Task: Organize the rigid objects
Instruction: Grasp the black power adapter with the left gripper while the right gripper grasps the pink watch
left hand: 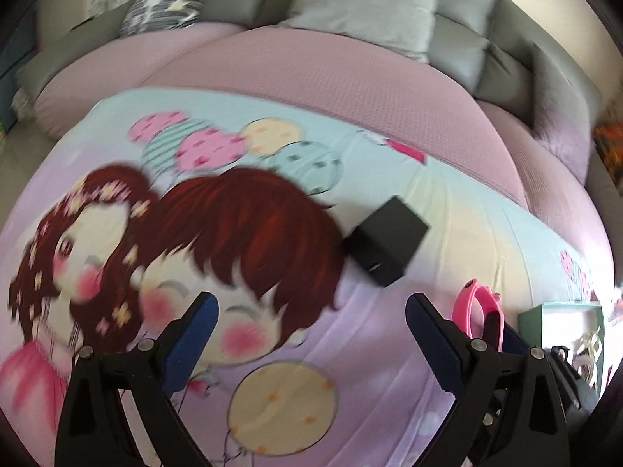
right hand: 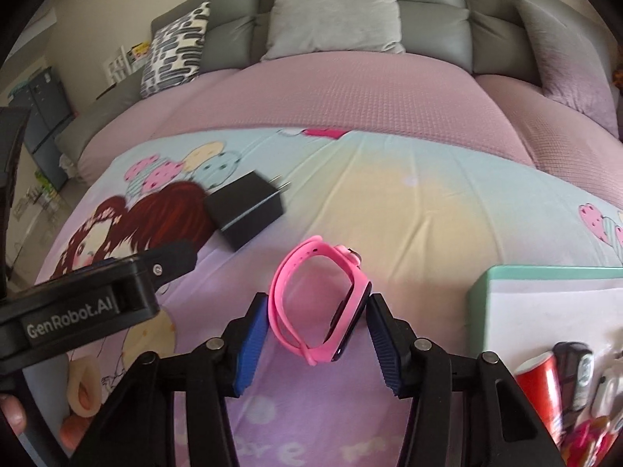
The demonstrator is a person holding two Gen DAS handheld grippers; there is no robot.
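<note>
A pink smartwatch (right hand: 320, 299) stands on edge on the cartoon-print bedsheet between the blue pads of my right gripper (right hand: 318, 311), which closes around it; both pads touch or nearly touch it. The watch also shows in the left wrist view (left hand: 479, 317). A black plug charger (right hand: 246, 208) lies on the sheet to the far left; it also shows in the left wrist view (left hand: 385, 246), ahead and right of my left gripper (left hand: 311, 313), which is open and empty above the sheet.
A mint-edged white box (right hand: 506, 299) at the right holds a red item (right hand: 539, 391) and several small things; it also shows in the left wrist view (left hand: 564, 327). Grey cushions (right hand: 335, 11) line the sofa back. The left gripper's body (right hand: 85, 299) sits left of the watch.
</note>
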